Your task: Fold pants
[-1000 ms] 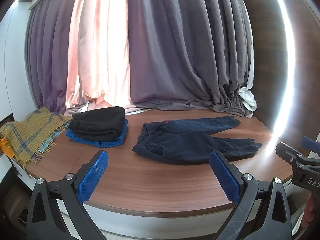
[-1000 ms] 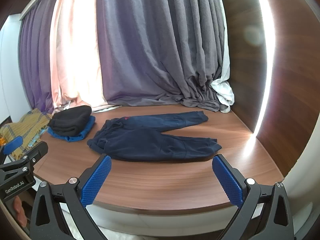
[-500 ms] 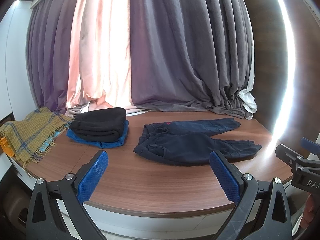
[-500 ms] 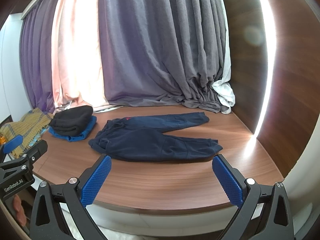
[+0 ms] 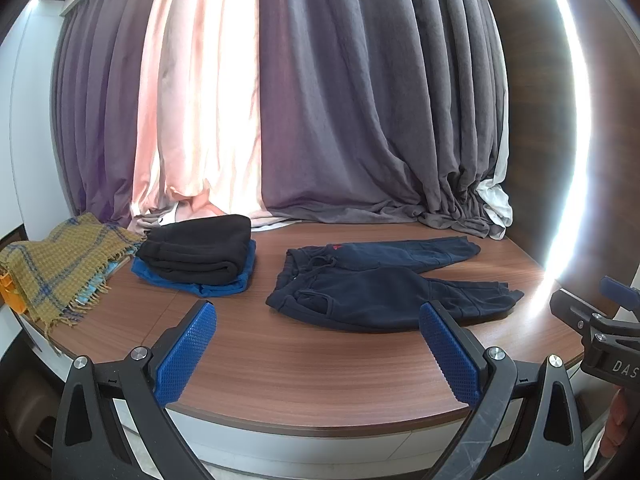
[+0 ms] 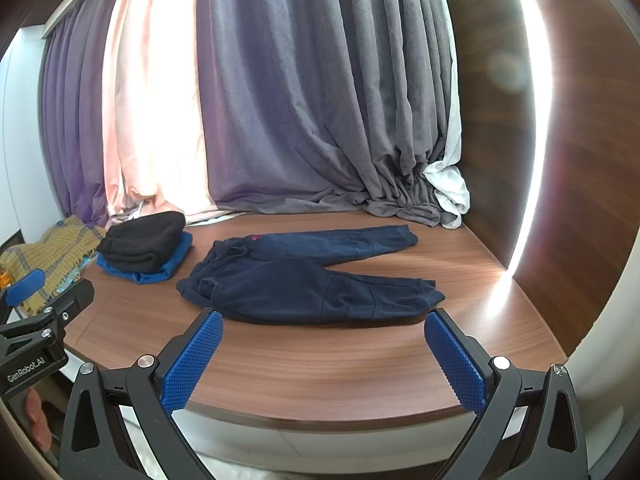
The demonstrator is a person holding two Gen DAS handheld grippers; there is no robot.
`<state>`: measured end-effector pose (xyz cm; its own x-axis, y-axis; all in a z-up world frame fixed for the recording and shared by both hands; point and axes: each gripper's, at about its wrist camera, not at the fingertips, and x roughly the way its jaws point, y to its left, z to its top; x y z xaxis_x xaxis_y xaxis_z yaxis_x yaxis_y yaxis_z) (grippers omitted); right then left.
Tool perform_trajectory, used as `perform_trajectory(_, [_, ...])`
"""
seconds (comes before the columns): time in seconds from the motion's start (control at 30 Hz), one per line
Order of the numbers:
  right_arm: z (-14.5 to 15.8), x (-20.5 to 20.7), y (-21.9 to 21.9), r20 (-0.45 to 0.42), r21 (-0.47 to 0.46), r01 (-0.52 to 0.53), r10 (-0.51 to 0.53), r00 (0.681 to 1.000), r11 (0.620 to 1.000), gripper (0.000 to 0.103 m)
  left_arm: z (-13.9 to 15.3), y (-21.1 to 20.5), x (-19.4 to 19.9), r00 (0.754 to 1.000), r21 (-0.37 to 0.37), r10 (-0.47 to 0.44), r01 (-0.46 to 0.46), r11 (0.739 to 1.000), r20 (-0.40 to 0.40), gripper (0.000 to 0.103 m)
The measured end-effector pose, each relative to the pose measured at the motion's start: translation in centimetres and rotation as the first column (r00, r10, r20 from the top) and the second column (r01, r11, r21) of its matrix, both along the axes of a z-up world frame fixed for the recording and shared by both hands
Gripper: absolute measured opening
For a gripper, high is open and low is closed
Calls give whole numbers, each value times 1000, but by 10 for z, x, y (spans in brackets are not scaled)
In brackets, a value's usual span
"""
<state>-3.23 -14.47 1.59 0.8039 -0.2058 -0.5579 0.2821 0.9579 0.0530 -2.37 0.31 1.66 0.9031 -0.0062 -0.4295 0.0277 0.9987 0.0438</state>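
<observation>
- The left gripper (image 5: 316,344) was seen with its blue pads spread wide and nothing between them, held above the near edge of the wooden table (image 5: 320,364) and short of any cloth.
- The right gripper (image 6: 322,350) was found in the same state: jaws apart, empty, held over the near rim of the table, with the nearer trouser leg lying just beyond its pads.
- Each tool was caught at the margin of the other's view, so the two were judged to be held side by side and level.
- The navy pants (image 6: 304,280) were laid flat near the middle of the table, waistband to the left, the two legs run out to the right and parted in a shallow V, the nearer leg partly overlapping the farther.
- No part of the pants was touched by either gripper, so the step in hand was judged to be the approach before the first fold.
- The next move was judged to call for the left pads to be brought to the waistband and the right pads to the cuff of one leg, so that leg could be lifted onto the other.
- A stack of folded clothes (image 5: 196,256), black over blue, was noted to the left of the pants and apart from them, and a yellow plaid scarf (image 5: 52,268) farther left at the table edge.
- Grey and pink curtains (image 5: 320,100) were hung behind the table.
</observation>
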Motion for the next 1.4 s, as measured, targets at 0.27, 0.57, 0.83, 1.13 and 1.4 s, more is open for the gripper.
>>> perform_trajectory(0.27, [-2,6,0,-11,2,5,-5,1000,1000,102,-2,4,14,1000,1,-5,5,1000,-17,103])
perform_trajectory(0.57, [-14,32,5,-48,13,6,-6,999,1000,102,-18,16,45,997,9,-22,23,1000,-76,103])
perform_trajectory(0.83, [-32,72,6,-97,22,45,-42,994,999,102,-33,40,95,992,16,-32,34,999,-119,103])
perform_trajectory(1.13, [-58,123,12,-158,-1,119,-118,980,993,102,-60,57,155,978,14,-81,85,996,-190,103])
perform_trajectory(1.4, [-90,147,10,-226,22,223,-212,951,975,102,-93,58,197,950,-23,-131,130,991,-283,103])
